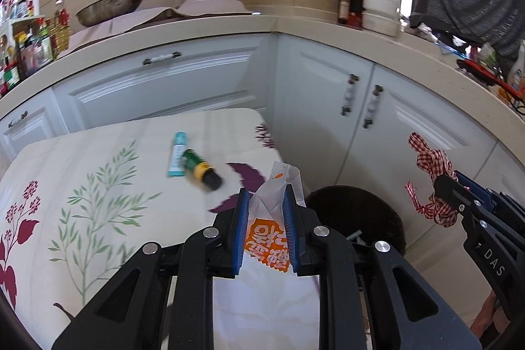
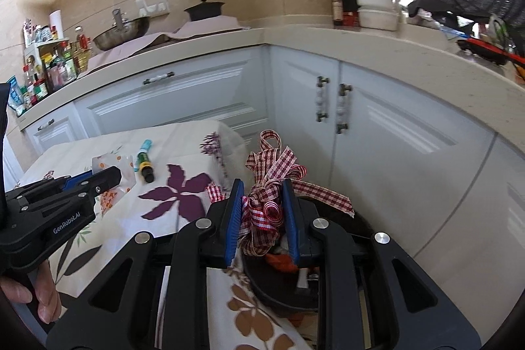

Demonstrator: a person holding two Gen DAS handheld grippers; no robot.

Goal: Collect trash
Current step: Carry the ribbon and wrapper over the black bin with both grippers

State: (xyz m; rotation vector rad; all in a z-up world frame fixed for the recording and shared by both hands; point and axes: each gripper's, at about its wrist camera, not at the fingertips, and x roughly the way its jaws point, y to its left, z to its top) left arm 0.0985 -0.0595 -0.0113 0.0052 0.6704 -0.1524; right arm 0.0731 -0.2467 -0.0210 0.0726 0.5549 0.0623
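Observation:
My left gripper (image 1: 266,197) is shut on a white and orange snack wrapper (image 1: 267,238) and holds it over the right edge of the floral-cloth table (image 1: 98,186). My right gripper (image 2: 261,191) is shut on a bunch of red-and-white checked ribbon (image 2: 269,182) and holds it above the dark round trash bin (image 2: 279,294), which has some trash inside. The bin also shows in the left wrist view (image 1: 357,212). A teal tube (image 1: 177,158) and a green bottle with a yellow band (image 1: 201,169) lie on the table.
White kitchen cabinets (image 1: 328,107) stand behind the table and bin. The beige counter (image 1: 229,22) above them holds a pan, a dark pot, bottles and white containers. A person's hand (image 2: 36,297) holds the left gripper.

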